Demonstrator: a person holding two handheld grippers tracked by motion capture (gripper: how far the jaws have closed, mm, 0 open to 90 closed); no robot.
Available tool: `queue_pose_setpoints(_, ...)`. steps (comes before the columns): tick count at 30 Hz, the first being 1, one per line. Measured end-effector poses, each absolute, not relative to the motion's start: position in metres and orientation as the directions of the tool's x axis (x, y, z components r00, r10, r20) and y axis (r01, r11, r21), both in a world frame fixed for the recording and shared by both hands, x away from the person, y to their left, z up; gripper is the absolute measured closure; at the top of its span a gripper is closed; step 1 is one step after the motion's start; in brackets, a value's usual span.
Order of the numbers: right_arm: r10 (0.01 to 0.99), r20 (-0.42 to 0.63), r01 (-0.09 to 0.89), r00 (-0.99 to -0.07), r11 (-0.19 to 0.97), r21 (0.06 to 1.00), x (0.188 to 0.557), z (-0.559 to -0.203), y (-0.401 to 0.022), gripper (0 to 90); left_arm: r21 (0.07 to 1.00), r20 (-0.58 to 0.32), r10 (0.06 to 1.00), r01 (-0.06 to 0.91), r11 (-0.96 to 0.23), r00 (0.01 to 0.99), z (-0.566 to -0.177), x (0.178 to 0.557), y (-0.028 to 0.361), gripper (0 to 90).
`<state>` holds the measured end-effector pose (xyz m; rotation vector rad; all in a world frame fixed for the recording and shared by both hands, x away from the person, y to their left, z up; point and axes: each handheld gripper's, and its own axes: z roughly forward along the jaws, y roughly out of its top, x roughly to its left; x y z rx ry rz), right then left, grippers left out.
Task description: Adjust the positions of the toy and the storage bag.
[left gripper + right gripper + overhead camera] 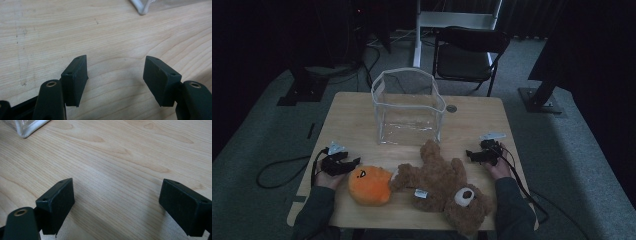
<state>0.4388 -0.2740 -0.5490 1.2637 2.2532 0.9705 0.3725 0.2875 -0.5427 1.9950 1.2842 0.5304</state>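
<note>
A brown teddy bear lies on its back near the front of the wooden table. Touching its left side is a round orange plush toy. Behind them stands a clear plastic bag with white trim, its top open. My left gripper rests on the table just left of the orange toy, jaws apart over bare wood. My right gripper rests right of the bear, and its jaws stand wide with nothing between them.
A corner of the clear bag shows at the top of the left gripper view and of the right gripper view. A black folding chair stands behind the table. Cables trail off both table sides.
</note>
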Motion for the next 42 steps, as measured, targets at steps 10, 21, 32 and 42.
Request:
queue_pose_setpoints(10, 0.848, 0.007, 0.587, -0.531, 0.362, 0.724, 0.438, -0.549, -0.276, 12.2, 0.732, -0.001, 0.911, 0.620, -0.281, 0.413, -0.543, 0.371, 0.284, 37.3)
queue_pose_setpoints(21, 0.845, 0.007, 0.586, -0.535, 0.365, 0.724, 0.437, -0.549, -0.276, 12.2, 0.734, -0.007, 0.912, 0.621, -0.275, 0.411, -0.542, 0.369, 0.285, 38.9)
queue_pose_setpoints(32, 0.848, 0.007, 0.587, -0.531, 0.362, 0.724, 0.437, -0.549, -0.276, 12.2, 0.764, -0.071, 0.898, 0.603, -0.232, 0.435, -0.526, 0.356, 0.291, 38.5)
queue_pose_setpoints(42, 0.853, 0.006, 0.590, -0.522, 0.356, 0.724, 0.437, -0.549, -0.277, 12.2, 0.803, -0.085, 0.880, 0.556, -0.217, 0.467, -0.503, 0.347, 0.290, 36.8)
